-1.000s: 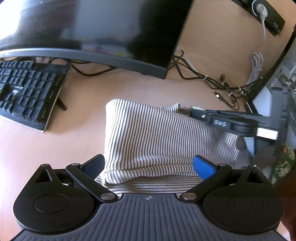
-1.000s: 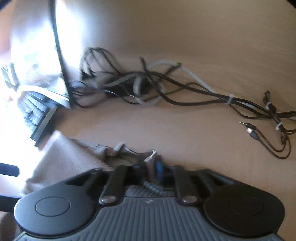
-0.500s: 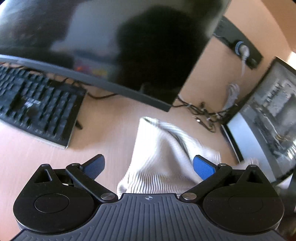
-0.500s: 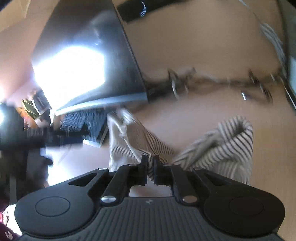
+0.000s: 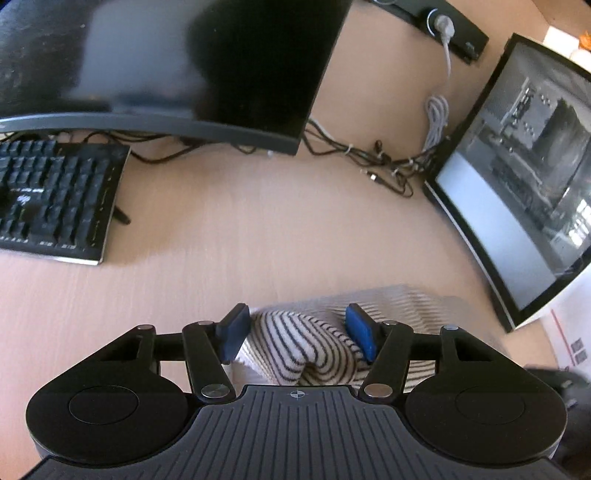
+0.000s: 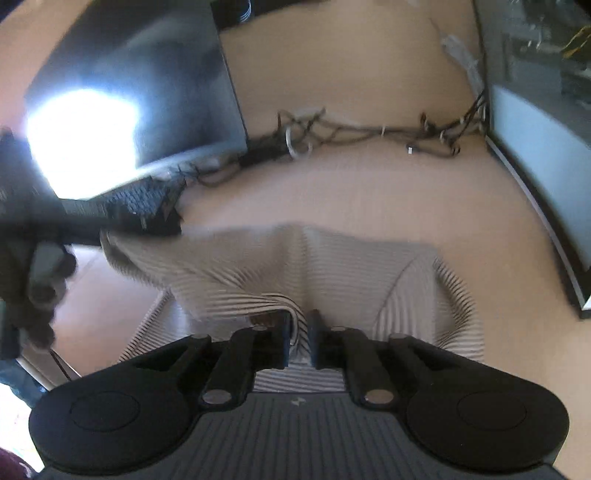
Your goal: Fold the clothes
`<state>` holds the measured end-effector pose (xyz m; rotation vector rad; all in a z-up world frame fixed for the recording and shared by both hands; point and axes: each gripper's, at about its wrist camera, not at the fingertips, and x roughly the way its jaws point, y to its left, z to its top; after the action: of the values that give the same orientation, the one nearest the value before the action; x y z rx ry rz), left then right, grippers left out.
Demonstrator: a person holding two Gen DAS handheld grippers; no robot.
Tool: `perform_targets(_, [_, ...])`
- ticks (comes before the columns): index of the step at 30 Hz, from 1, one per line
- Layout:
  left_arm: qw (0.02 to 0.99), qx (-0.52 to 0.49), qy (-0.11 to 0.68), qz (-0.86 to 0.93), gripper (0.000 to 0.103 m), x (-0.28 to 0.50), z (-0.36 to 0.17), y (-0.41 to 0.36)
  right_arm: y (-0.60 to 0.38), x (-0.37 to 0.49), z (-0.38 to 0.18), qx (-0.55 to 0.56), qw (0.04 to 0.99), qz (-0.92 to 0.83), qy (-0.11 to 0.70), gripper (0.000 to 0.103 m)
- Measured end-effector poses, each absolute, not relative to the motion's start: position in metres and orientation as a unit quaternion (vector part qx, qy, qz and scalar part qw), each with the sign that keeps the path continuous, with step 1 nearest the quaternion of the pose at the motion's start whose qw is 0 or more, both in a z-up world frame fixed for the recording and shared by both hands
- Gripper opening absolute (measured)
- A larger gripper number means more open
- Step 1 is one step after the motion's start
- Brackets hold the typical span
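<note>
A black-and-white striped garment (image 6: 295,266) hangs spread above the wooden desk in the right wrist view. My right gripper (image 6: 299,334) is shut on a fold of its near edge. In the left wrist view a bunched part of the same garment (image 5: 299,347) lies between the blue pads of my left gripper (image 5: 297,334), whose jaws stand open around it without pinching. The left gripper shows as a dark blurred shape (image 6: 40,258) at the left of the right wrist view, near the garment's far corner.
A dark curved monitor (image 5: 166,62) and a black keyboard (image 5: 55,199) stand at the back left of the desk (image 5: 258,221). A second monitor (image 5: 517,206) stands at the right. Tangled cables (image 5: 369,158) lie along the back wall under a power strip (image 5: 443,22).
My right gripper has lifted the garment off the desk and pulled it toward me, so it now hangs unfolded. My left gripper has drawn back and its jaws have narrowed around a bunch of cloth.
</note>
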<state>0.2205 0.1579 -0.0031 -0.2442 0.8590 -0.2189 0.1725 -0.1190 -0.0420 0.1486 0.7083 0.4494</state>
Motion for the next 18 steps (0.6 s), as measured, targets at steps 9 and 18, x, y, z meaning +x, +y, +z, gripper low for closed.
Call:
perform_targets(9, [0.884, -0.107, 0.454, -0.039, 0.074, 0.203, -0.017, 0.143, -0.176, 0.206, -0.045, 0.115, 0.922, 0.196, 0.313, 0.060])
perform_targets(18, [0.885, -0.079, 0.458, 0.005, 0.075, 0.183, -0.007, 0.140, -0.170, 0.221, -0.091, 0.043, 0.911, 0.215, 0.349, 0.060])
